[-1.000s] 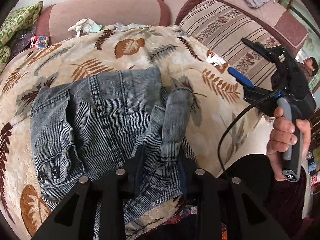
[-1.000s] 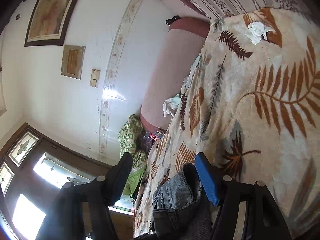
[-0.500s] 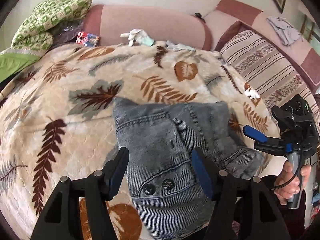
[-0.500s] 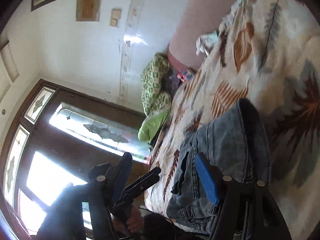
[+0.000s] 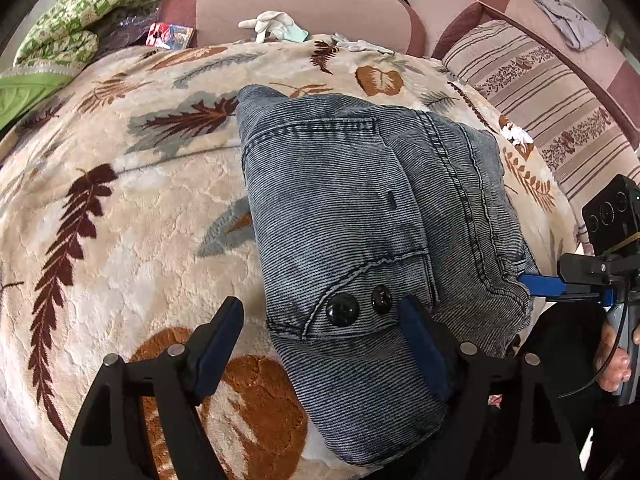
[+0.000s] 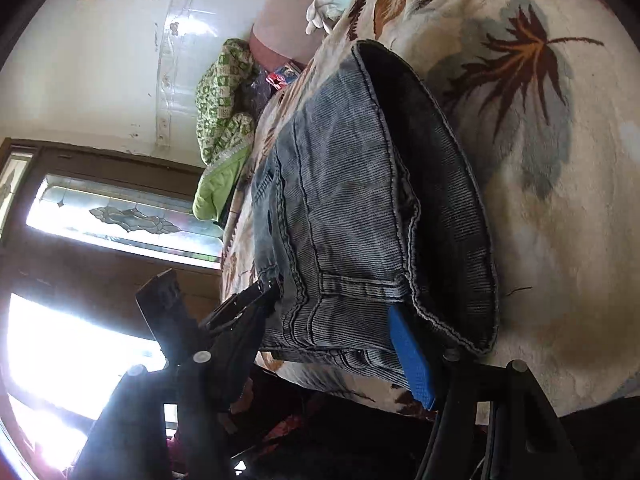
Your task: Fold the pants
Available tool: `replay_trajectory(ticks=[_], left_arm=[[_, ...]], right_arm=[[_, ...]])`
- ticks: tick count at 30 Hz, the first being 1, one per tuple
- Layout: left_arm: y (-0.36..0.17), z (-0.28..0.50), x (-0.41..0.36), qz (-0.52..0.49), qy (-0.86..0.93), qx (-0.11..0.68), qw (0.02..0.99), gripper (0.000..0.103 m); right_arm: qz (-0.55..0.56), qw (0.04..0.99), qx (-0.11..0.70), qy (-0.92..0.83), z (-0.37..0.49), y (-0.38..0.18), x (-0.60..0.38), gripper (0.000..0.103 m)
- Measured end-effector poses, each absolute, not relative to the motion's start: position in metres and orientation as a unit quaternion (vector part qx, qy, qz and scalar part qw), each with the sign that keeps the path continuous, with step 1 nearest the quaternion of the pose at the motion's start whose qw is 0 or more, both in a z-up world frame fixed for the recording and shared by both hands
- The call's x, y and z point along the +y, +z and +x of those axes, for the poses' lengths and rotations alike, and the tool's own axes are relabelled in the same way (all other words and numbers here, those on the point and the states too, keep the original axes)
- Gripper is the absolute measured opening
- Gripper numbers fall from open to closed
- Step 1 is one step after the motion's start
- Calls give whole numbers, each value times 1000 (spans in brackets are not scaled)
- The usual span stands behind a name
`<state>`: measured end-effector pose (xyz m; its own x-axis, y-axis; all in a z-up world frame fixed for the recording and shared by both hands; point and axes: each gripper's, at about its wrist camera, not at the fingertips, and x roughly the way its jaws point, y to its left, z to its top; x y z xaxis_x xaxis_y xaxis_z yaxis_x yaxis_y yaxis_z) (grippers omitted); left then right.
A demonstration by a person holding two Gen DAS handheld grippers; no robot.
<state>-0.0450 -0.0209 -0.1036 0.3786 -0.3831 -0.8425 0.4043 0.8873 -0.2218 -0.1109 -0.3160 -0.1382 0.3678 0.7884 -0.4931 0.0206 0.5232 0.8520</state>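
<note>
A second before, the left gripper point(image 5: 320, 344) had been clamped on a bunched fold of the jeans point(image 5: 360, 208) at the near edge of the leaf-patterned blanket point(image 5: 120, 220). By this moment it had let go: its jaws were opening, already wide apart, with the buttoned corner of the denim lying under the gap but no pad pressing on it. The jeans had gone from a loose, half-turned heap to a compact folded bundle, lying flat on the blanket near its front edge, two black buttons point(image 5: 352, 306) facing up.

The right gripper point(image 6: 332, 340), which a second earlier had pointed mostly at the wall, had swung down to the bundle's side. Its jaws stood apart around the thick edge of the layers, and its blue pad point(image 6: 412, 360) lay against the denim; whether they were pinching was unclear.

Judging by this, the last fold looked laid down, with only squaring or smoothing left.
</note>
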Motion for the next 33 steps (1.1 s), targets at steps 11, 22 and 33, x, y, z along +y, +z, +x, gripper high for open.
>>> replay_trajectory(ticks=[11,22,33], left_arm=[[-48,22,-18,-16,-212,457,864,81],[-115,79,-23,-42,-189,530,825,92],[-75,9,4,-40,-202,488,848,92]], right_arm=[[382,790,412,244,-37,-68,-322,69],[420,755,463,196,20,-138,-319,69],[385,782,397,288,-37,-89,-310,69]])
